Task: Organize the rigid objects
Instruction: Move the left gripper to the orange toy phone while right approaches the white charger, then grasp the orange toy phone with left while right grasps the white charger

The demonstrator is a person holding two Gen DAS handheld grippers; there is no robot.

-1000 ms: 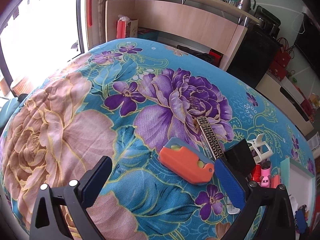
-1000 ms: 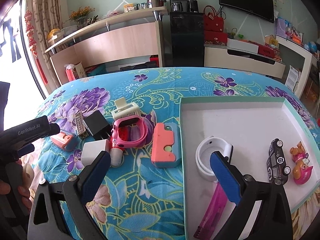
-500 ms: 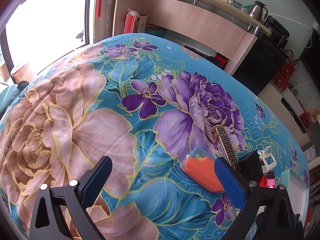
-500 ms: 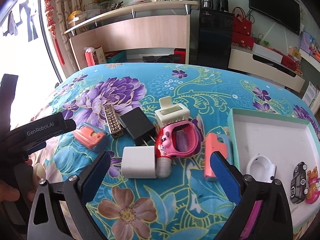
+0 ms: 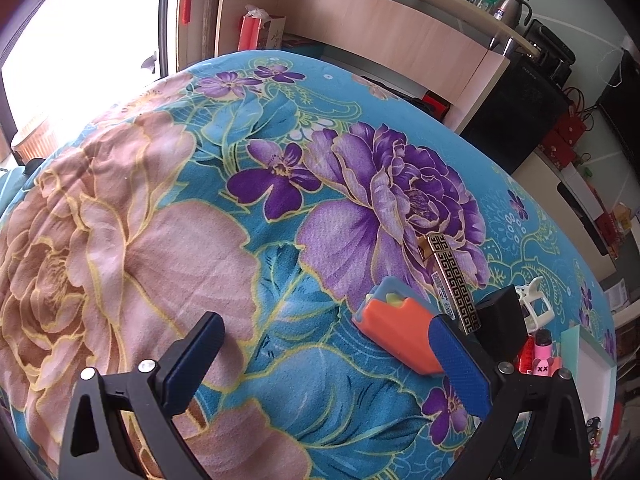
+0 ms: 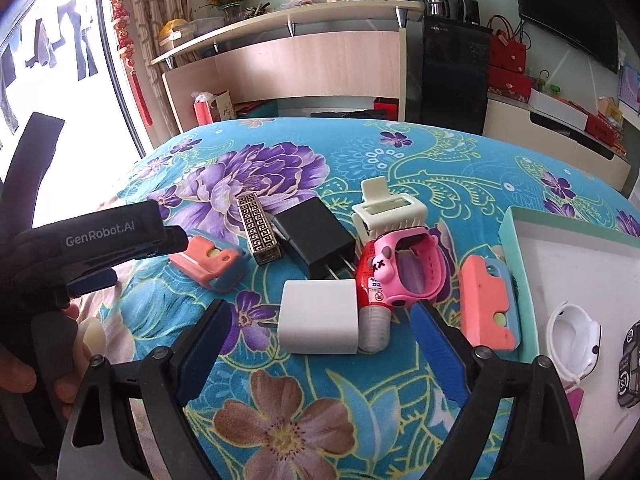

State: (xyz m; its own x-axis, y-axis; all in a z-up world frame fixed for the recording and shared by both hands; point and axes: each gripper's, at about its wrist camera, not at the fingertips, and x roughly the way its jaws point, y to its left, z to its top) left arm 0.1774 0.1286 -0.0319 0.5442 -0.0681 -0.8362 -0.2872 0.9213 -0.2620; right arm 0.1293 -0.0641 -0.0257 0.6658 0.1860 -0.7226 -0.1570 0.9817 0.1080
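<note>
Loose items lie on the floral cloth: a white charger cube (image 6: pixel 318 318), a pink toy watch (image 6: pixel 404 272) over a red tube, a black adapter (image 6: pixel 314 236), a gold patterned lighter (image 6: pixel 258 234), a cream clip (image 6: pixel 390 206) and two orange-and-blue cutters (image 6: pixel 208 260) (image 6: pixel 488 304). My right gripper (image 6: pixel 322 356) is open and empty just in front of the white cube. My left gripper (image 5: pixel 326 364) is open and empty, left of the orange cutter (image 5: pixel 396 334), which its right finger partly hides. The white tray (image 6: pixel 516 248) at the right holds a white ring and a toy car.
The left gripper's body (image 6: pixel 100 240) and the hand holding it sit at the left in the right wrist view. A wooden shelf unit (image 6: pixel 288 68) and a black cabinet (image 6: pixel 452 76) stand behind the bed. A window is at the left.
The right gripper has swung left from over the tray to the cluster of loose items. The left gripper has drifted left and back, so the orange cutter now sits at its right finger.
</note>
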